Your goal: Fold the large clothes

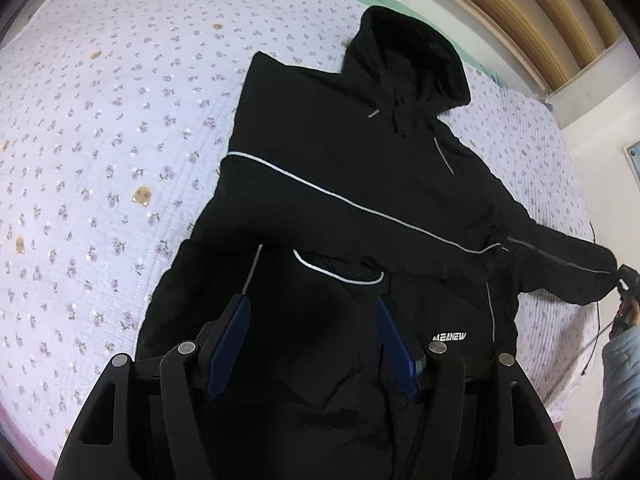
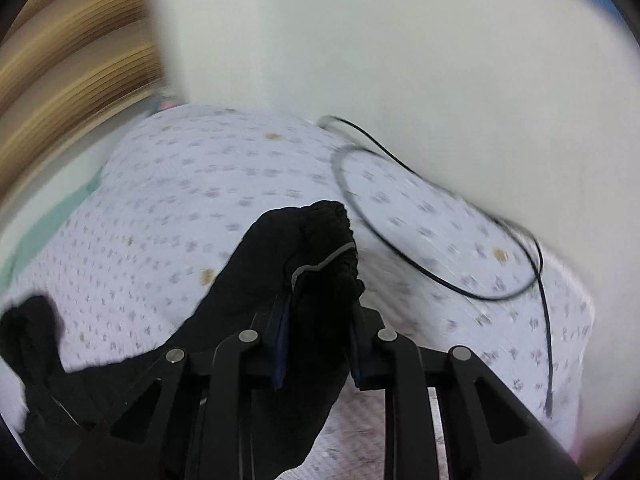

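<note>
A black hooded jacket (image 1: 340, 168) with thin white piping lies face up on the bed, hood toward the far right. One sleeve is folded across its chest. The other sleeve (image 1: 560, 256) stretches out to the right. My left gripper (image 1: 312, 304) is open and hovers over the jacket's lower front. My right gripper (image 2: 320, 296) is shut on the cuff of the outstretched sleeve (image 2: 320, 240) and holds it above the bed; it shows small in the left wrist view (image 1: 626, 280).
The bed has a lilac floral quilt (image 1: 100, 140). A black cable (image 2: 440, 276) loops over the quilt near the right edge. A wooden headboard (image 1: 540, 12) and a white wall (image 2: 400, 60) stand behind. The right wrist view is motion-blurred.
</note>
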Motion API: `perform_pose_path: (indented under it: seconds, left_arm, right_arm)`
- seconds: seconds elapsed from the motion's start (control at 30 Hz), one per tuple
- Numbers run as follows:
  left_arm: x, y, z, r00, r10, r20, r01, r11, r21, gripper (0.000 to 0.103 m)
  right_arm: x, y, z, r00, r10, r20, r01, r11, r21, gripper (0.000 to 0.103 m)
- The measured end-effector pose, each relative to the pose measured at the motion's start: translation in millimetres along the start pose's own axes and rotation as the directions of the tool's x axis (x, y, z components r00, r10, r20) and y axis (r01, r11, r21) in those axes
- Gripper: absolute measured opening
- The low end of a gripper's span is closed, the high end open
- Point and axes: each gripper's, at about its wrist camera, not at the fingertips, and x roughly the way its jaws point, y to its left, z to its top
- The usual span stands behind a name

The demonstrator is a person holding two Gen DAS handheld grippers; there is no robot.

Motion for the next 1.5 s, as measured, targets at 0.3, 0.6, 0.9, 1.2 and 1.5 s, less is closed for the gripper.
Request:
perform_pose_path:
  seconds: [0.3, 0.6, 0.9, 1.2, 1.5]
  left_arm:
    - [2, 8, 2, 1.0, 0.015, -0.001, -0.015, 0.999, -0.028, 0.066]
    - [3, 10, -1, 1.0, 0.02, -0.014, -0.021, 1.0, -0.024, 0.066]
    - [31, -20, -14, 0.994, -0.047, -0.097, 0.046, 0.999, -0.012, 0.066]
    - [60, -132, 6, 0.979, -0.163, -0.124, 0.189, 0.95, 0.247, 0.066]
    - [133, -304, 17, 0.883, -0.391, -0.261, 0.469, 0.762, 0.447, 0.066]
  right_arm:
    - [-41, 138, -73, 0.961, 0.276, 0.012, -0.259, 0.916, -0.305, 0.026]
    - [11, 225, -173, 0.892, 0.35, -0.286, -0.435, 0.838, -0.33, 0.026]
    - [46, 234, -217, 0.801, 0.415, -0.43, -0.539, 0.814, -0.218, 0.07]
    - [-45, 193, -212, 0.826, 0.455, -0.332, -0.554, 0.764, -0.33, 0.084]
    - [-90, 89, -223, 0.916, 0.348, -0.199, -0.39, 0.889, -0.241, 0.085]
